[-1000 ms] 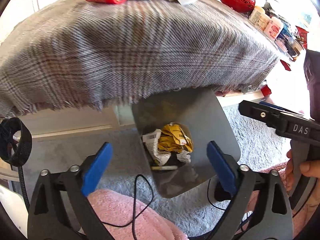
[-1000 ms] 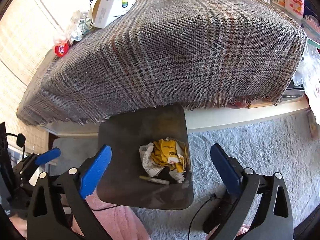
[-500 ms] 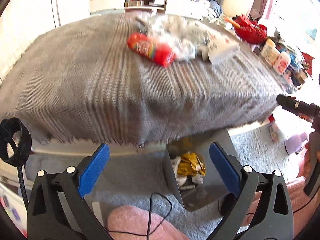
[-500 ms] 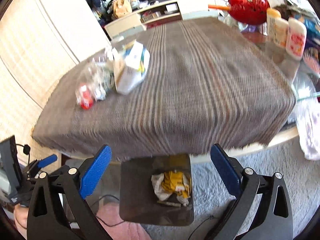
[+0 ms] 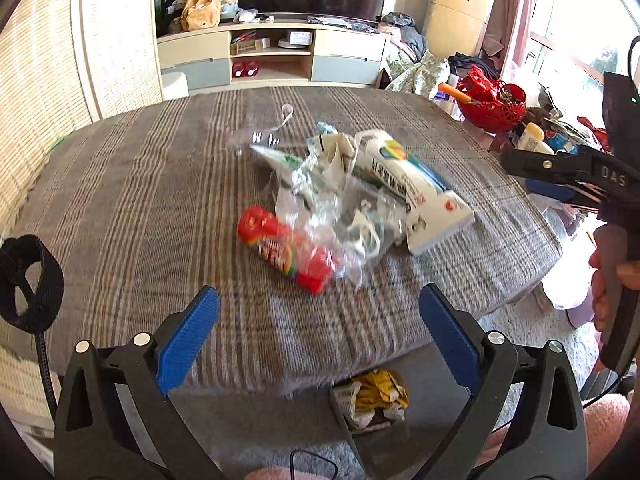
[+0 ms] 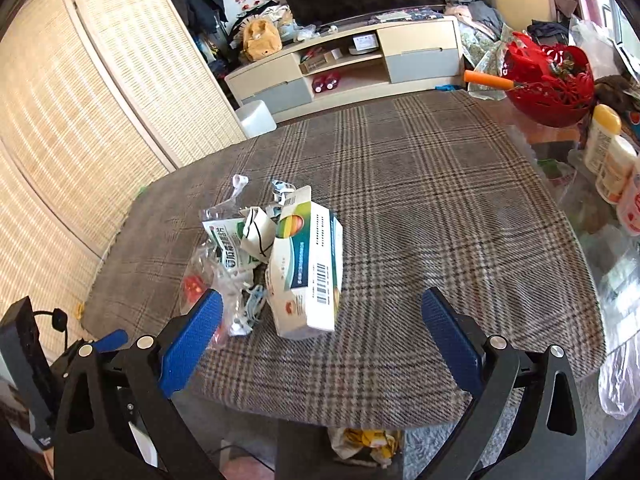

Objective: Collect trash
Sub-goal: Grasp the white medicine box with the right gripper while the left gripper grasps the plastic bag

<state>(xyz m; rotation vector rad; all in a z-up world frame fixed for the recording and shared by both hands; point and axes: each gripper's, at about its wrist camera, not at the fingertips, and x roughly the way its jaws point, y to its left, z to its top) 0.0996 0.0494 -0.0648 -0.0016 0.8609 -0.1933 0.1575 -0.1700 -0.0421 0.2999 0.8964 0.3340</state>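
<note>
A pile of trash lies on the plaid-covered table (image 5: 120, 200): a red candy wrapper (image 5: 288, 254), crumpled clear plastic bags (image 5: 344, 216) and a white medicine box (image 5: 412, 188). The box (image 6: 308, 268) and bags (image 6: 228, 256) also show in the right wrist view. A grey bin with yellow and white trash (image 5: 372, 400) stands on the floor under the table's near edge (image 6: 364, 440). My left gripper (image 5: 320, 344) is open and empty, short of the pile. My right gripper (image 6: 320, 344) is open and empty above the table's near edge.
A red basket (image 6: 548, 84) and several bottles (image 6: 608, 152) stand at the table's right side. A TV cabinet (image 5: 272, 56) is behind the table. The right gripper's body (image 5: 580, 176) shows at the right of the left wrist view. A grey rug (image 6: 560, 440) covers the floor.
Both grippers have risen and tilted up from over the bin to face the tabletop. The trash pile is now in full view and the bin has dropped to the bottom edge.
</note>
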